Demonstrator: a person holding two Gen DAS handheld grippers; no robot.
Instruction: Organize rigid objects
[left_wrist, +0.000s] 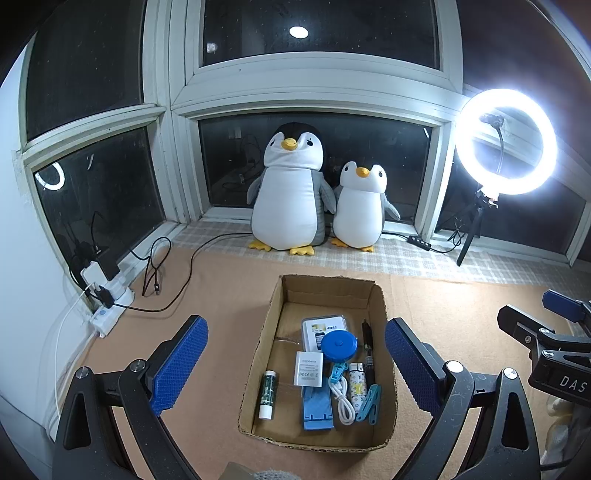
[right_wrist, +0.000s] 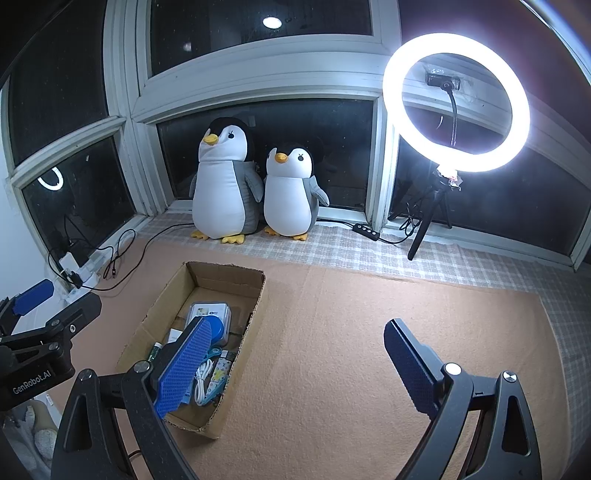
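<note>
Both the left hand-held gripper (left_wrist: 295, 354) and the right hand-held gripper (right_wrist: 295, 363) are spread, empty; small items sit in the cardboard box (left_wrist: 266, 332) (mat around it bare), so we keep clear.

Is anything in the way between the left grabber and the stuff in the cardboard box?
Nothing visible blocks it. The left gripper is open and empty above the cardboard box, whose top is open. The round blue tape measure and the other small things lie uncovered inside. The right gripper is off to the side.
</note>
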